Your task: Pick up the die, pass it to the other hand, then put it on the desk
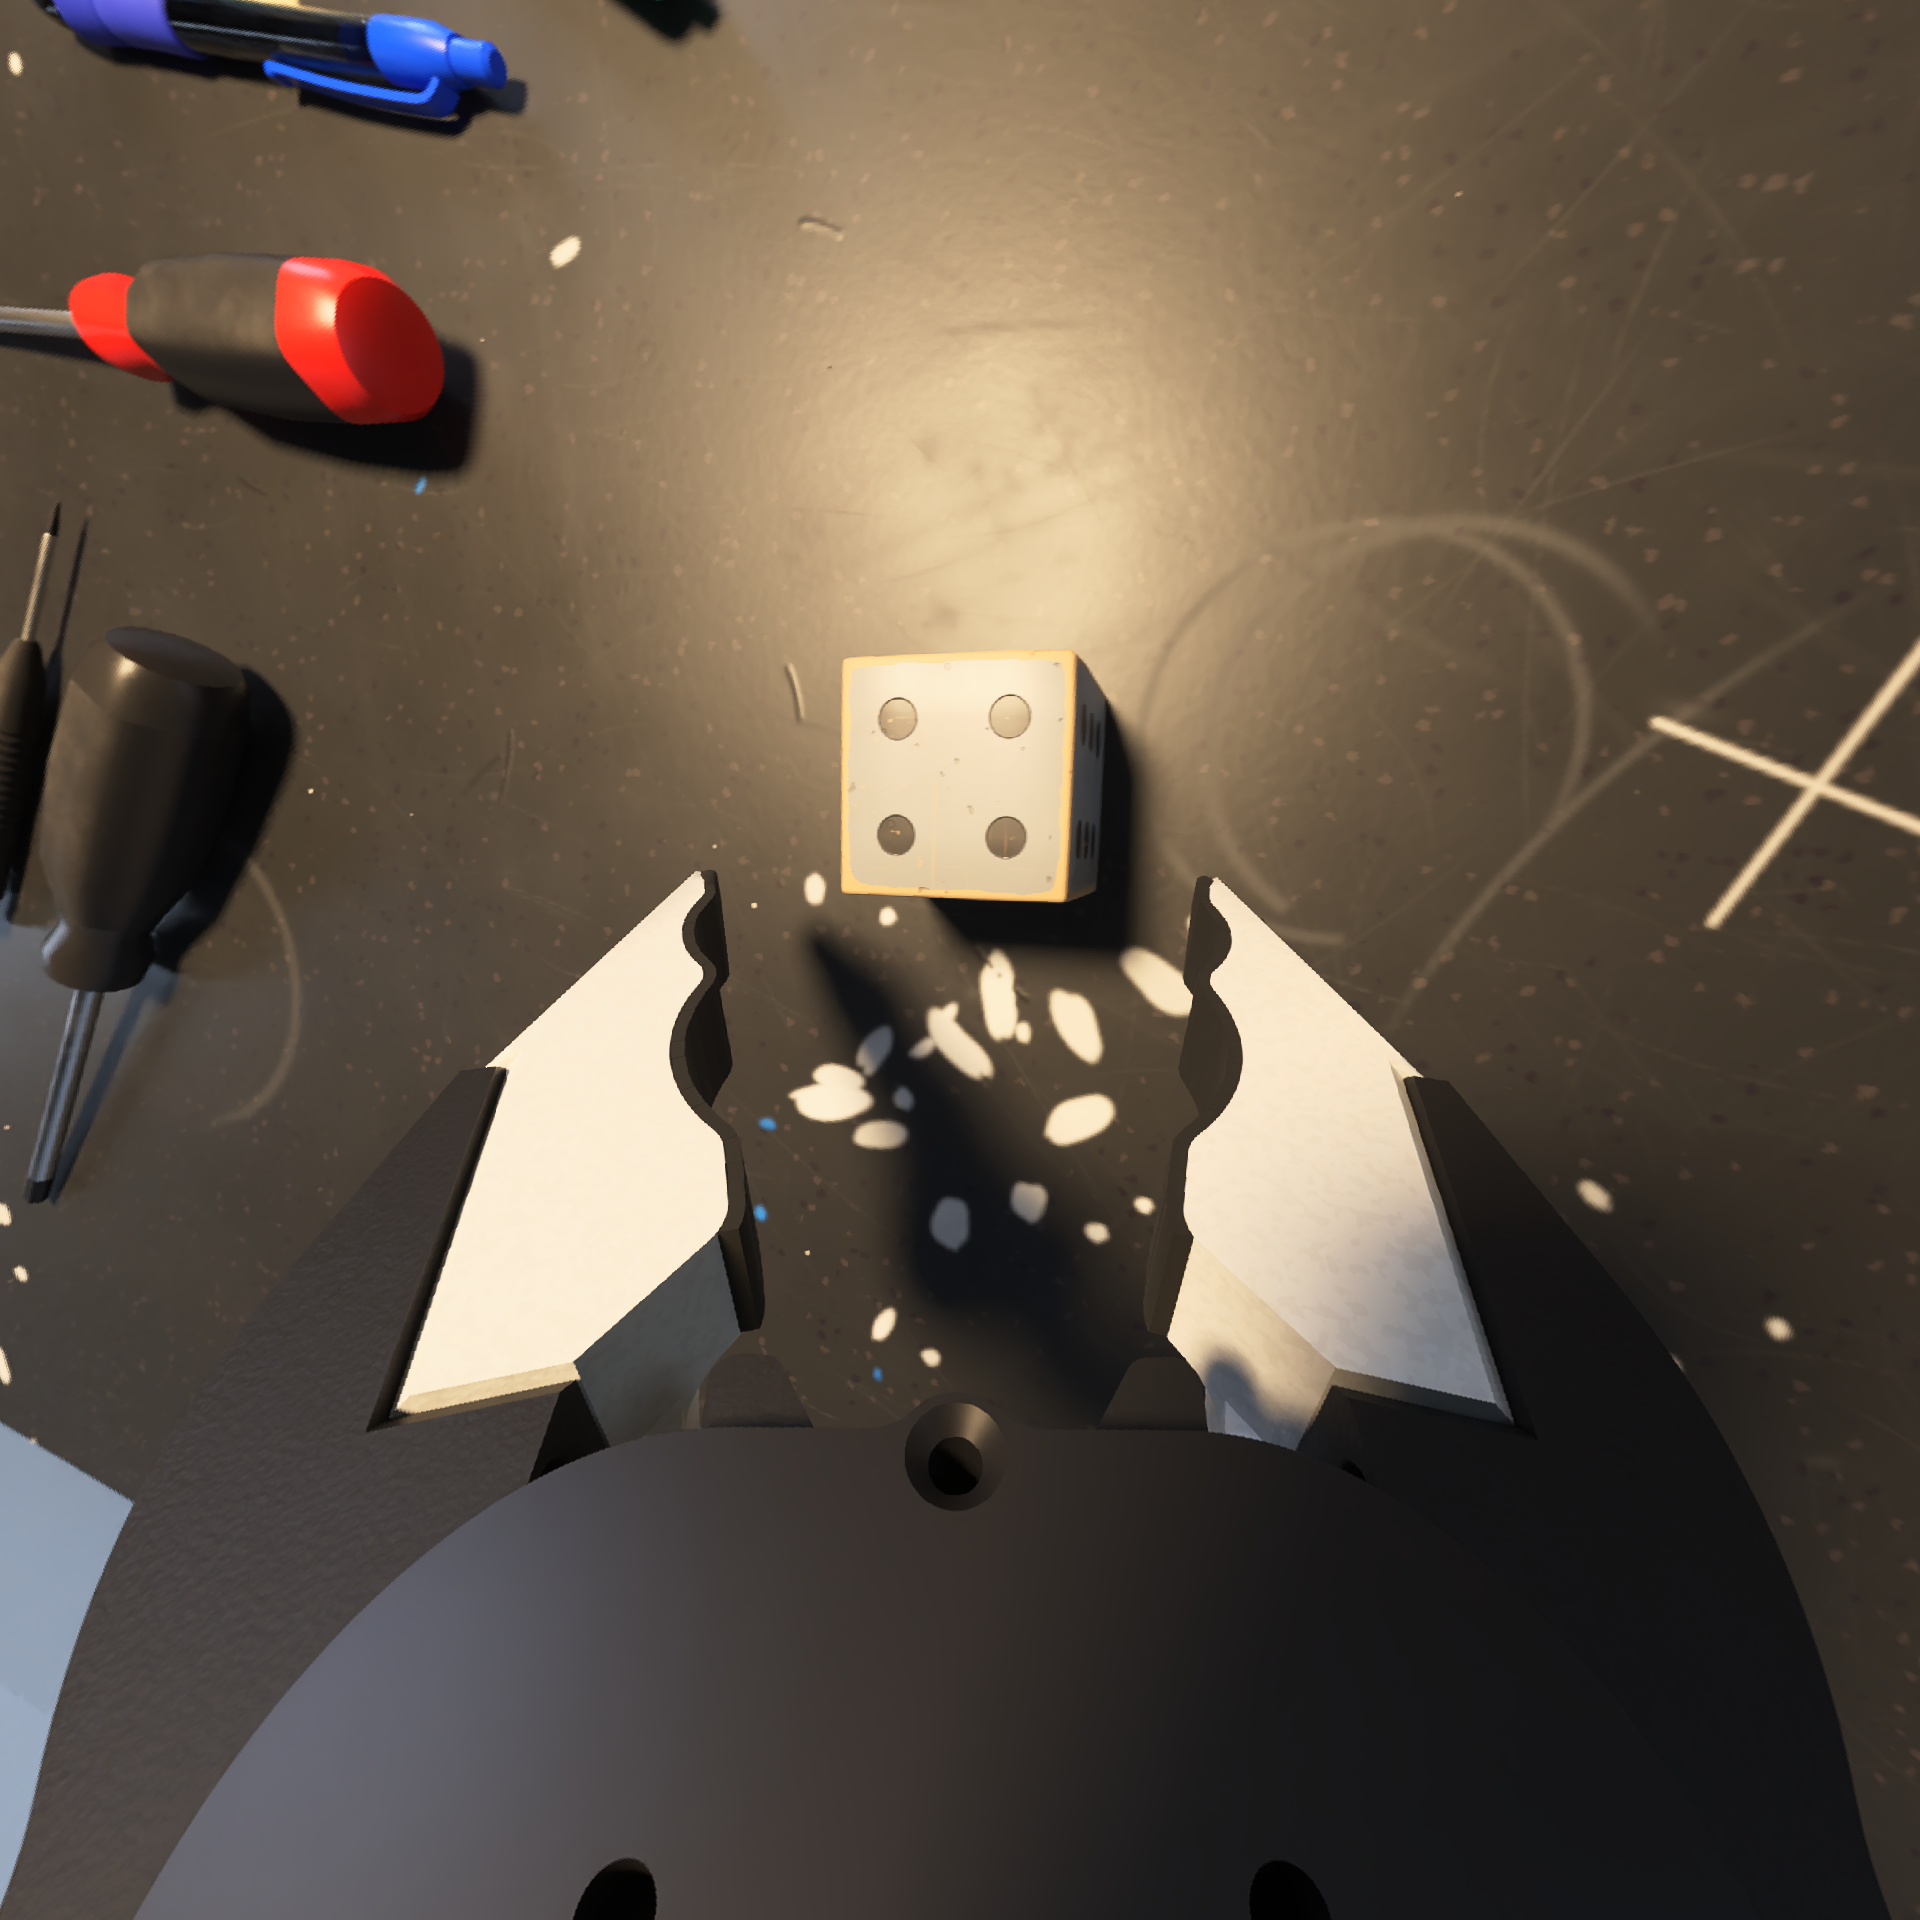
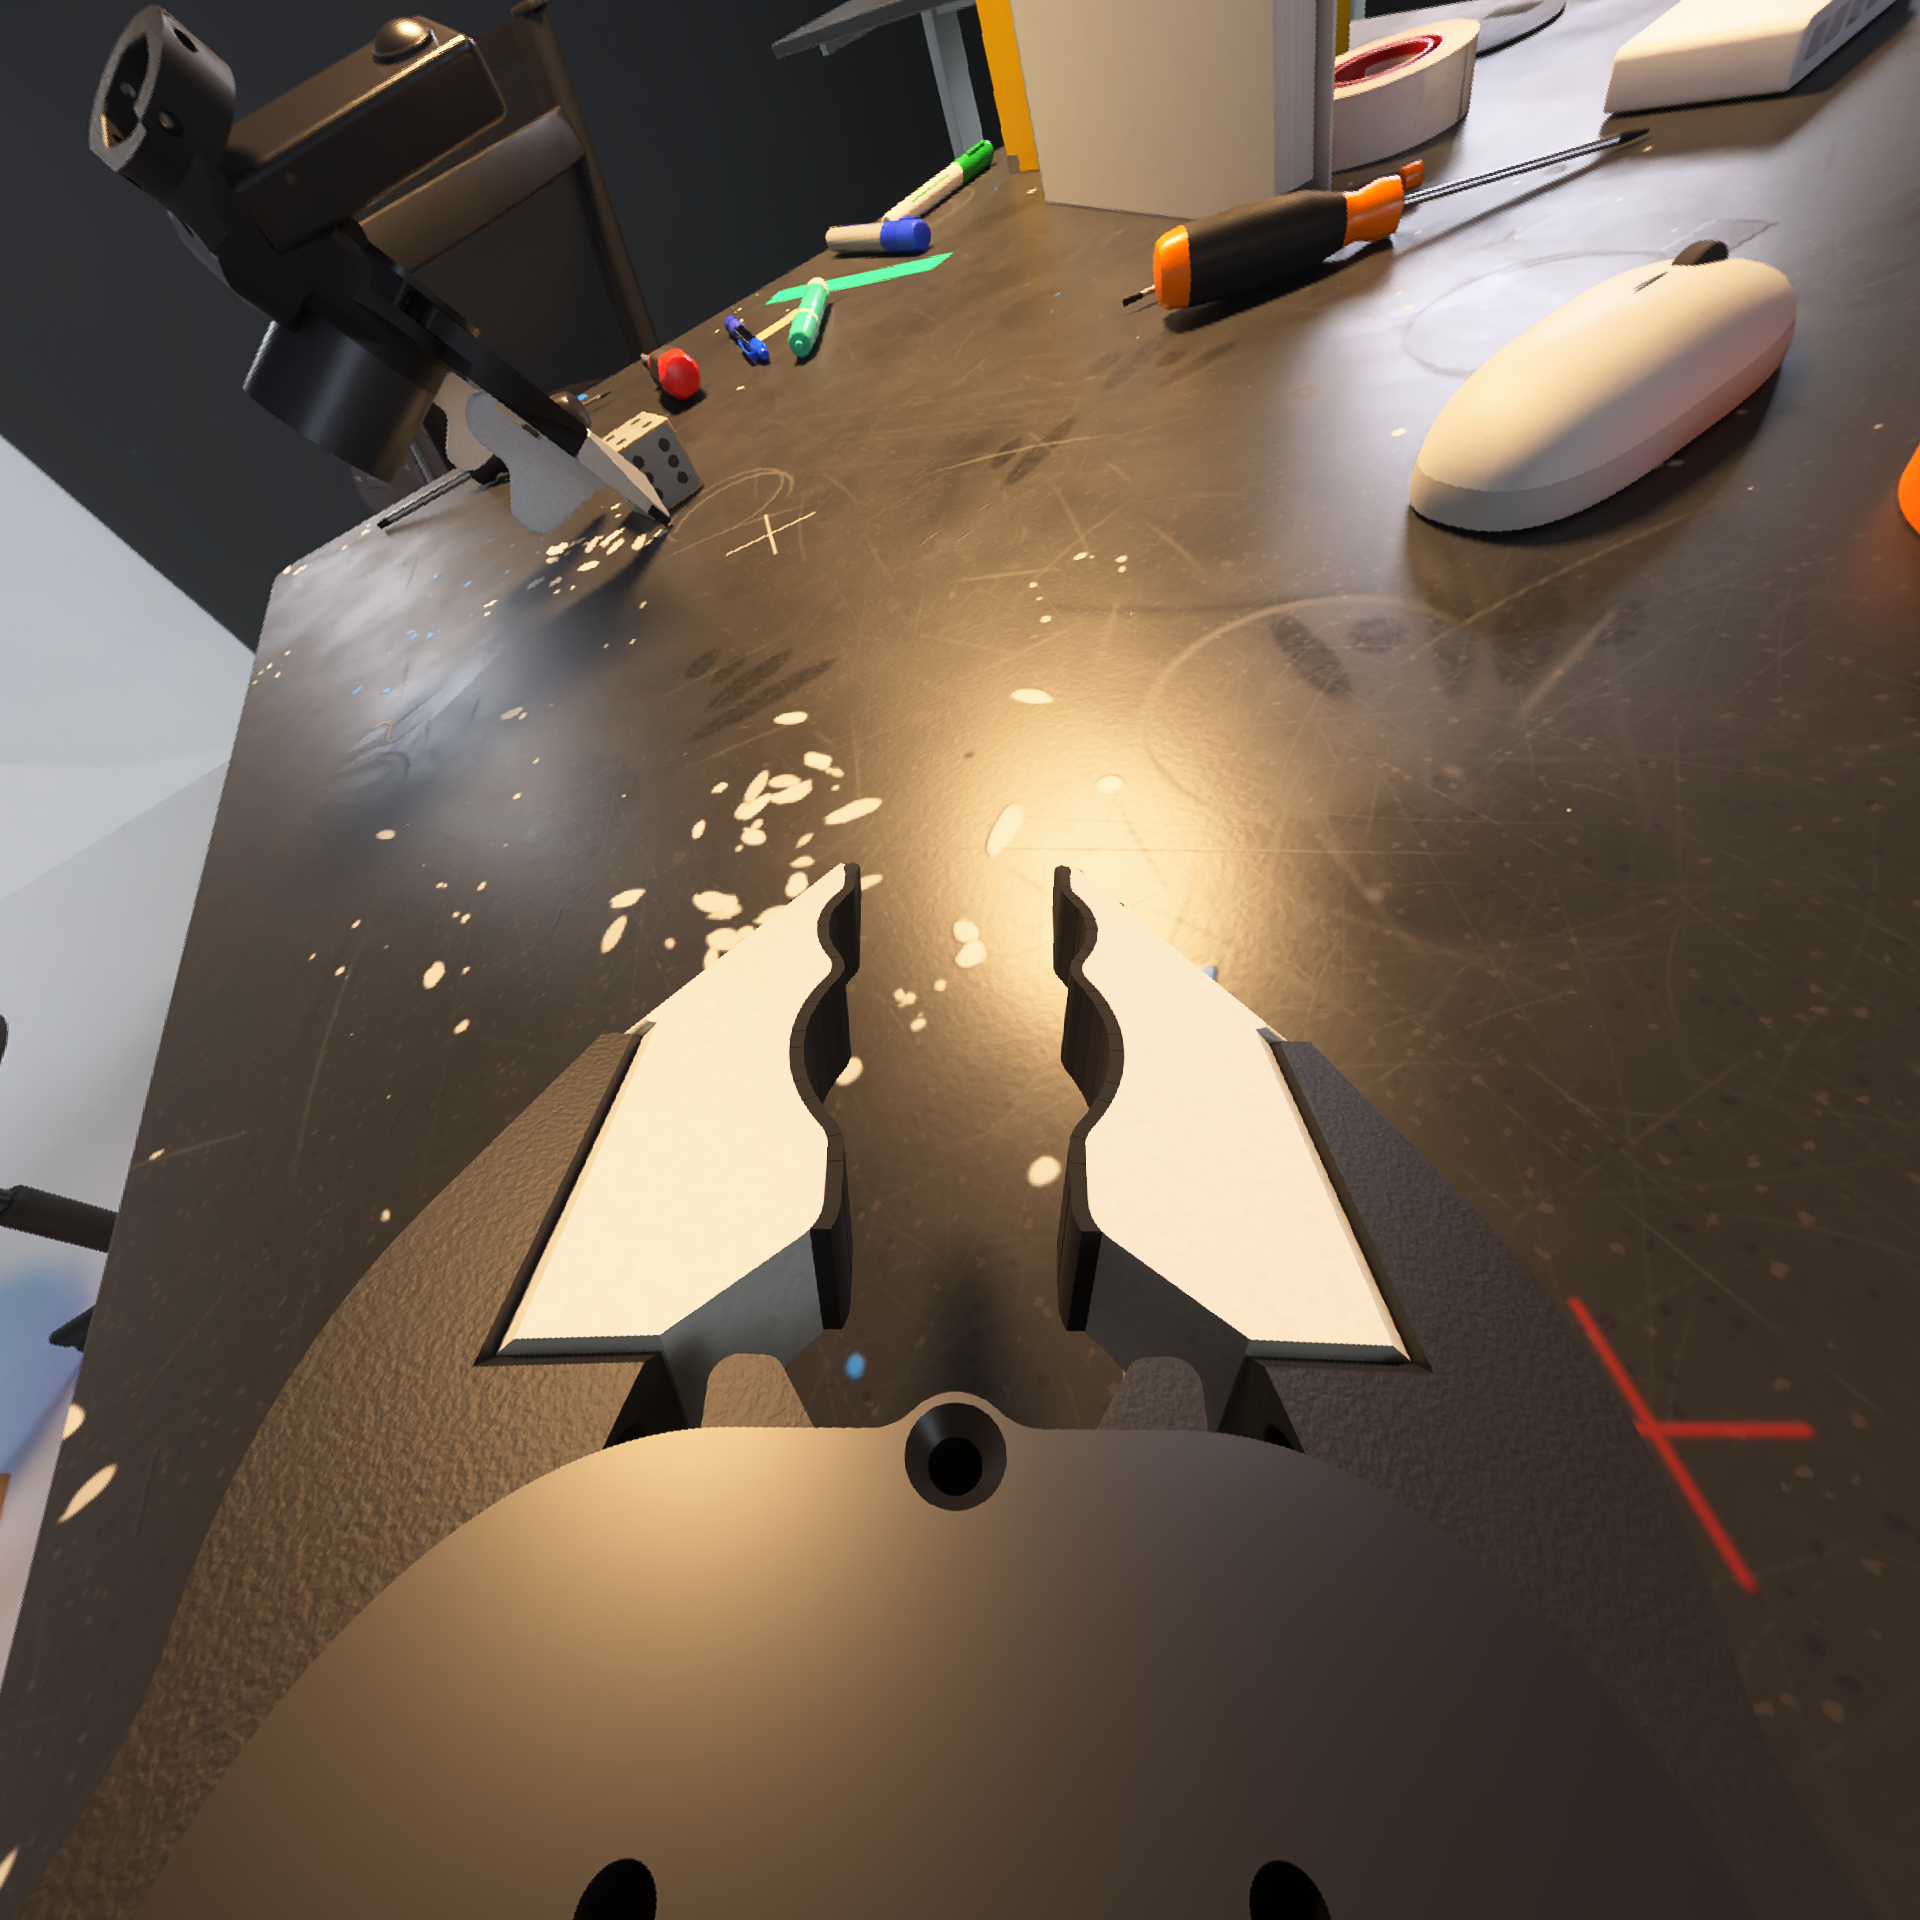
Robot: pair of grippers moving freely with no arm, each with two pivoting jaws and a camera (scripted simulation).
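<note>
A cream die (image 1: 961,774) with four pips on top sits on the dark scratched desk (image 1: 1351,364). My left gripper (image 1: 954,883) is open and empty, its fingertips just short of the die, one to each side of its near edge. In the right wrist view the die (image 2: 657,449) is small at the far left, with the left gripper (image 2: 623,488) tilted down beside it. My right gripper (image 2: 956,878) is open with a narrower gap, empty, low over the middle of the desk, far from the die.
Left of the die lie a red-and-black screwdriver (image 1: 260,338), a black screwdriver (image 1: 125,810) and a blue pen (image 1: 312,52). Farther off are a white mouse (image 2: 1600,395), an orange screwdriver (image 2: 1288,239), markers (image 2: 810,312), a tape roll (image 2: 1403,83) and the desk's left edge (image 2: 249,665).
</note>
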